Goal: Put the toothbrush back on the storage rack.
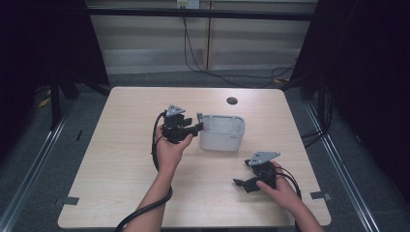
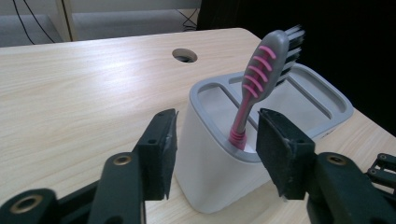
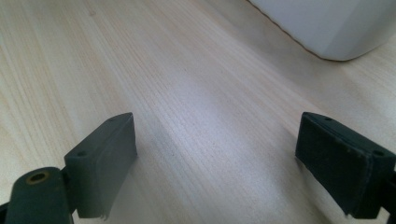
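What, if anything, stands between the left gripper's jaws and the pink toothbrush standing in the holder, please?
Nothing visible does. The left gripper is open, its jaws level with the corner of the white holder, and the toothbrush stands in the near slot just beyond them. The jaws touch neither it nor the holder.

Light wood table point(image 1: 125, 106) under everything, grain running straight out between the right fingers point(image 3: 107, 158). A round cable hole point(image 2: 184, 55) sits well past the left fingers point(image 2: 159, 149), near the far edge. There's a grey tape tab point(image 1: 70, 200) on the near corner out left of the left fingers, and another point(image 1: 320, 195) just right of the right ones. Way beyond both, black cables point(image 1: 208, 72) sprawl on the floor below a pale panelled wall point(image 1: 145, 34). Dark curtains point(image 1: 367, 72) hang on either side.
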The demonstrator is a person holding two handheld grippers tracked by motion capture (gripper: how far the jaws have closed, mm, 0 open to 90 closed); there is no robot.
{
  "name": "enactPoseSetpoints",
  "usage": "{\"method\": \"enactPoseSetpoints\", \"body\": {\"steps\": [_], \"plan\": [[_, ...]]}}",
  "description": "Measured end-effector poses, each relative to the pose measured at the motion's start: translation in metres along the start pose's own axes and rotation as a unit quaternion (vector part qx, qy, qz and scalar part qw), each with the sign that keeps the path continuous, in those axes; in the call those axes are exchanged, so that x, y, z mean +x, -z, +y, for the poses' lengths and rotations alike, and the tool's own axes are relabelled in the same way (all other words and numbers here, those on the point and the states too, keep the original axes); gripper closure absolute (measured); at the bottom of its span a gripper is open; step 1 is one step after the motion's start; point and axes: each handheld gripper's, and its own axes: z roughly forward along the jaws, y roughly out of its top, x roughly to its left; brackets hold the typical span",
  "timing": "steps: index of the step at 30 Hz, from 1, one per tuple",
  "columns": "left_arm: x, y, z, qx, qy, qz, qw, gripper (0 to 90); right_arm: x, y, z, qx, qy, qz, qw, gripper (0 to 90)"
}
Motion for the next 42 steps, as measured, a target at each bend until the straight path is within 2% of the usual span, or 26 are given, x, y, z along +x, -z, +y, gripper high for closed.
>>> {"method": "enactPoseSetpoints", "body": {"steps": [15, 24, 42], "plan": [[0.013, 0.014, -0.002, 0.001, 0.002, -0.007, 1.0000, 33.8, 0.000, 0.000, 0.000, 0.000, -0.001, 0.000, 1.0000, 12.0], [0.017, 0.021, -0.004, 0.002, 0.000, -0.014, 0.9999, 31.8, 0.000, 0.000, 0.000, -0.001, -0.001, 0.001, 1.0000, 12.0], [0.032, 0.037, -0.014, 0.001, -0.001, -0.005, 1.0000, 30.8, 0.000, 0.000, 0.000, -0.001, -0.001, 0.001, 1.0000, 11.9]]}}
